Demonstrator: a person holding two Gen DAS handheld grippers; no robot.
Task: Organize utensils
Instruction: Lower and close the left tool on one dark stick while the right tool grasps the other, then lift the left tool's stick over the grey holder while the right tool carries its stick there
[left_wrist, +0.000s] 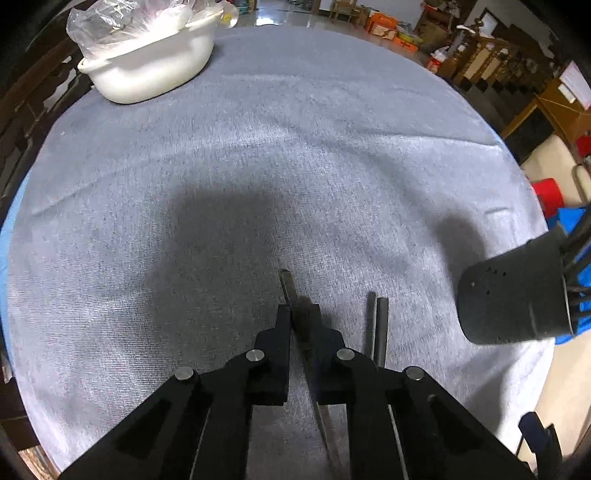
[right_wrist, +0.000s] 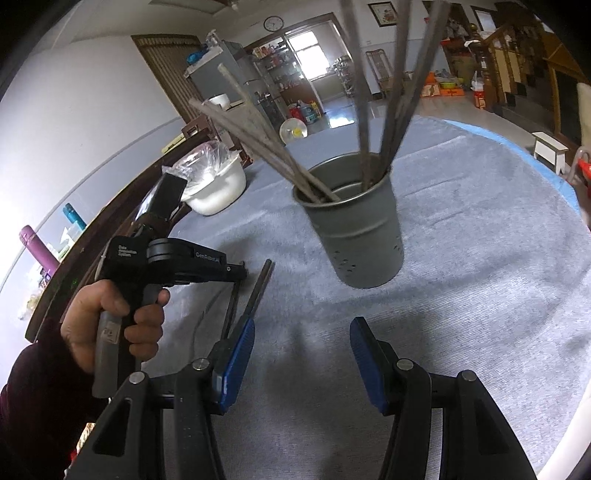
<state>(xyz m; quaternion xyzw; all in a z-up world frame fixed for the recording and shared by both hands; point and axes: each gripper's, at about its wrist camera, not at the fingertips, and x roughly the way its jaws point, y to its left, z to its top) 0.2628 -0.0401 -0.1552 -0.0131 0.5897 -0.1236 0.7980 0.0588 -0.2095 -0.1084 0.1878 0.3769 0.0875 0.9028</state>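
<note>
Underneath, nubby grey cloth (left_wrist: 295, 147), slim chopstick (left_wrist: 287, 286).

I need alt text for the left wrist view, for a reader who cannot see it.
The black left gripper is shut on one dark chopstick lying on a grey tablecloth. Two more chopsticks lie just right of it, a dark holder stands at the right edge, and a white basin sits far left.

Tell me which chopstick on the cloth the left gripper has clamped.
The left gripper is shut on the lone chopstick lying left of the others. The pair of chopsticks lies untouched beside it, nearer the metal utensil holder.
</note>
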